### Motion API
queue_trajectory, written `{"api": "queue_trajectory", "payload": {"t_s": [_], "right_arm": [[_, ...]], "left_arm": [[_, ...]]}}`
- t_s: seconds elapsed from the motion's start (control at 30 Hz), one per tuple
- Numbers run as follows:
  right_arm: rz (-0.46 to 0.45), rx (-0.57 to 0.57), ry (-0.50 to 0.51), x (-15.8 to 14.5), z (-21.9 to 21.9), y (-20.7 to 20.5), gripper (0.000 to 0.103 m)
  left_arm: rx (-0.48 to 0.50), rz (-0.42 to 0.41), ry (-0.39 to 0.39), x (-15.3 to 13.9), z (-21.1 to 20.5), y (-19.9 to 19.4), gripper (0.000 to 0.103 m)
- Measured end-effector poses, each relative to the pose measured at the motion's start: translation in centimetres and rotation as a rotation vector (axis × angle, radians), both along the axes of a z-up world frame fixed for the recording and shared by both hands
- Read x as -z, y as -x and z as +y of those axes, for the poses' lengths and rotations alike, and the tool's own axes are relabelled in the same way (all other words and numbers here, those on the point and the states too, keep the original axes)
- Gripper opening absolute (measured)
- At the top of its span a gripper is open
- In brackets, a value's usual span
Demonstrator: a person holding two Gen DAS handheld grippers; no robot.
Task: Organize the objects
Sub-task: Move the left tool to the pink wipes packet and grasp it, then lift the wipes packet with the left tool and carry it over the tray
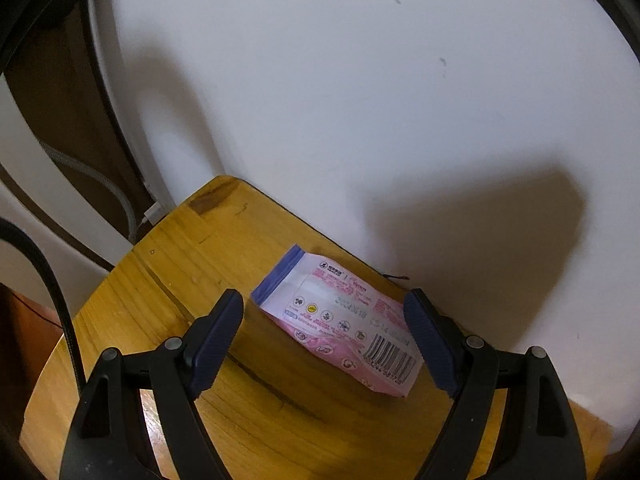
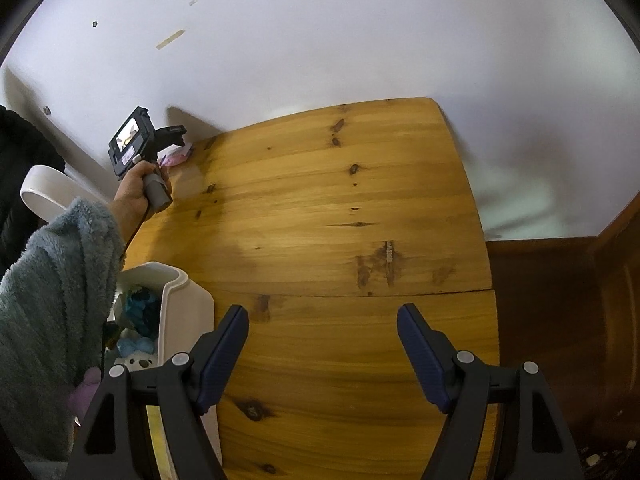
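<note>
Two dark fingers with ribbed blue pads fill the bottom of the left wrist view, and they stand wide apart: the left gripper (image 1: 324, 340) holds nothing. Between the pads lies one pink packet (image 1: 340, 320) with a purple end strip and a barcode, flat and soft-looking, its right end just beside the right pad (image 1: 430, 344) (I cannot tell if they touch). It rests on the wooden table (image 1: 172, 280), close to the rounded back corner, where the white wall (image 1: 320, 80) meets the wood. One grey braided cable (image 1: 100, 184) hangs at the left of the frame.

From the right wrist view, the right gripper (image 2: 322, 354) is also spread open over bare wood, with much free tabletop in front of it. One white plastic bin (image 2: 188, 312) sits at the lower left, with blue soft items inside. At the upper left, one hand (image 2: 138, 192) in a fluffy grey sleeve (image 2: 52, 300) holds the other gripper over the packet.
</note>
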State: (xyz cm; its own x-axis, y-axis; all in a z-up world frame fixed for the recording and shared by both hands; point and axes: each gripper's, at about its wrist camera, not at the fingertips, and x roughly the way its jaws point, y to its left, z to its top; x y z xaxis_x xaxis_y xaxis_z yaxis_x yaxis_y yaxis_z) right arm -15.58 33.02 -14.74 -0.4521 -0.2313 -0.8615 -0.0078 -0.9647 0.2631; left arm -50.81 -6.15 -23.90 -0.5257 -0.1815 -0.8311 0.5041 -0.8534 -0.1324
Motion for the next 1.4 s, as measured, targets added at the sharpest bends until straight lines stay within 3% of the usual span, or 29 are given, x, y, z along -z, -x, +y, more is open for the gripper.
{"api": "queue_trajectory", "payload": {"t_s": [0.23, 0.47, 0.73, 0.8, 0.87, 1.13, 1.4], "right_arm": [[-0.03, -0.016, 0.009, 0.8, -0.7, 0.1, 0.077], [-0.041, -0.017, 0.018, 0.9, -0.7, 0.1, 0.077], [-0.04, -0.02, 0.026, 0.9, -0.9, 0.0, 0.077], [-0.038, -0.016, 0.025, 0.9, -1.0, -0.2, 0.077], [-0.038, -0.01, 0.026, 0.9, -0.9, -0.4, 0.077], [-0.025, 0.008, 0.02, 0.7, -1.1, -1.2, 0.077], [0.021, -0.01, 0.028, -1.3, -2.3, -3.3, 0.077]], "left_arm": [[0.002, -0.002, -0.025, 0.3, 0.4, 0.5, 0.085], [0.104, -0.022, 0.015, 0.2, 2.6, 0.8, 0.085], [0.102, -0.039, 0.019, 0.0, 2.7, 0.1, 0.083], [0.104, -0.039, 0.029, -0.2, 3.0, -0.1, 0.076], [0.121, -0.041, 0.037, -0.5, 3.1, -0.2, 0.059], [0.155, -0.059, 0.027, -1.8, 3.3, -0.6, 0.046], [0.216, -0.053, 0.03, -5.2, 3.0, -3.2, 0.045]]}}
